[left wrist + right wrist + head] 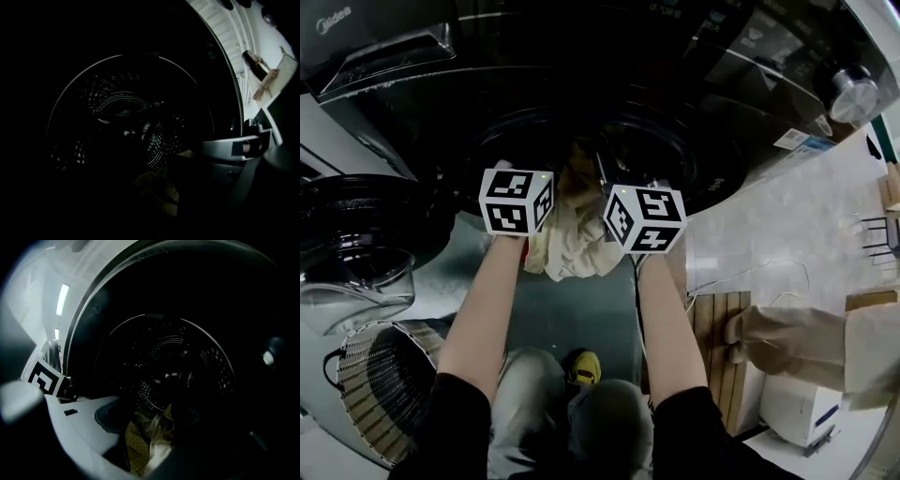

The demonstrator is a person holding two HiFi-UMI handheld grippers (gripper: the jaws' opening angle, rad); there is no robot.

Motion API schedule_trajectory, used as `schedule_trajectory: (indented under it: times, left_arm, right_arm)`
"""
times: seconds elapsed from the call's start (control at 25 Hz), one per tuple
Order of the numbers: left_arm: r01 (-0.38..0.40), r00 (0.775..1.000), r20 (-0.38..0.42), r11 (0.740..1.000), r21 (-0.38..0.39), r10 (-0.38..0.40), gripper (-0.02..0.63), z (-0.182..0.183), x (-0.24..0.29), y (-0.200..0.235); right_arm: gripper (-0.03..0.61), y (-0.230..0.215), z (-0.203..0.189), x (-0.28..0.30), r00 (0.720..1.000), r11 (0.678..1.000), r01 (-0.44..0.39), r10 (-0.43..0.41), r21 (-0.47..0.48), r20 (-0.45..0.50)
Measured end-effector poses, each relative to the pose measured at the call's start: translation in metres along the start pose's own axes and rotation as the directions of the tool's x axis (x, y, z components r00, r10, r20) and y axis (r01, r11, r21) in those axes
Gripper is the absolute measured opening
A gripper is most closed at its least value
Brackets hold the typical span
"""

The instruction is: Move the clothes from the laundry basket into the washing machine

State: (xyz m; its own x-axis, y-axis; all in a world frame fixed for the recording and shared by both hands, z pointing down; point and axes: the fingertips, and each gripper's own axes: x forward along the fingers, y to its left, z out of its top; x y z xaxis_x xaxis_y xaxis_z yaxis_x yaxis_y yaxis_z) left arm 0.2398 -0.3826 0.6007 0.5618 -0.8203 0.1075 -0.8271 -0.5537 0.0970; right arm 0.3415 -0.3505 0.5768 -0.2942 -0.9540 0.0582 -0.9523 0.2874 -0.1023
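Head view: left gripper (521, 187) and right gripper (639, 202) seem parted at the black washing machine's (694, 112) mouth; crumpled cream-yellow cloth (572, 246) overhanging its lip could slide out

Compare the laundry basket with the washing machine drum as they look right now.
The laundry basket is pale and slatted; the drum is dark metal dotted with holes. The basket sits low at the head view's left edge; the drum opens at its top middle. A cream cloth hangs at the drum's mouth; no cloth shows on the basket's visible part. Both have rounded walls.
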Motion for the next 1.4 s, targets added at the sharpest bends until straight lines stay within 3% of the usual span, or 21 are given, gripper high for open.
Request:
schedule_trajectory:
  times: [0.16, 0.28, 0.48, 0.76, 1.16, 1.4]
  left_arm:
    - [0.018, 1.000, 0.017, 1.000, 0.010, -0.018, 0.232, 0.005, -0.012, -0.007]
    - [0.025, 1.000, 0.017, 0.999, 0.019, -0.026, 0.215, 0.009, -0.024, -0.011]
    - [0.032, 0.999, 0.006, 0.999, 0.015, -0.032, 0.011, 0.020, -0.048, -0.021]
    - [0.064, 0.997, -0.039, 0.998, 0.020, -0.063, 0.011, 0.061, -0.082, -0.045]
    - [0.103, 0.991, -0.087, 0.994, 0.045, -0.099, 0.011, 0.156, -0.136, -0.081]
    - [0.068, 0.993, -0.099, 0.997, 0.024, -0.065, 0.011, 0.221, -0.192, -0.091]
  right_arm:
    - [0.217, 0.003, 0.006, -0.015, 1.000, 1.000, 0.023, -0.023, 0.006, 0.014]
    - [0.161, 0.007, 0.012, -0.028, 0.999, 0.999, 0.042, -0.042, -0.007, 0.019]
    - [0.010, 0.008, 0.026, -0.051, 0.997, 0.996, 0.083, -0.083, 0.015, 0.000]
    - [0.003, 0.016, 0.067, -0.088, 0.992, 0.992, 0.121, -0.121, 0.017, -0.039]
    - [0.003, 0.050, 0.168, -0.146, 0.992, 0.994, 0.109, -0.109, -0.003, -0.060]
    - [0.003, 0.070, 0.226, -0.188, 0.988, 0.992, 0.124, -0.121, 0.024, -0.097]
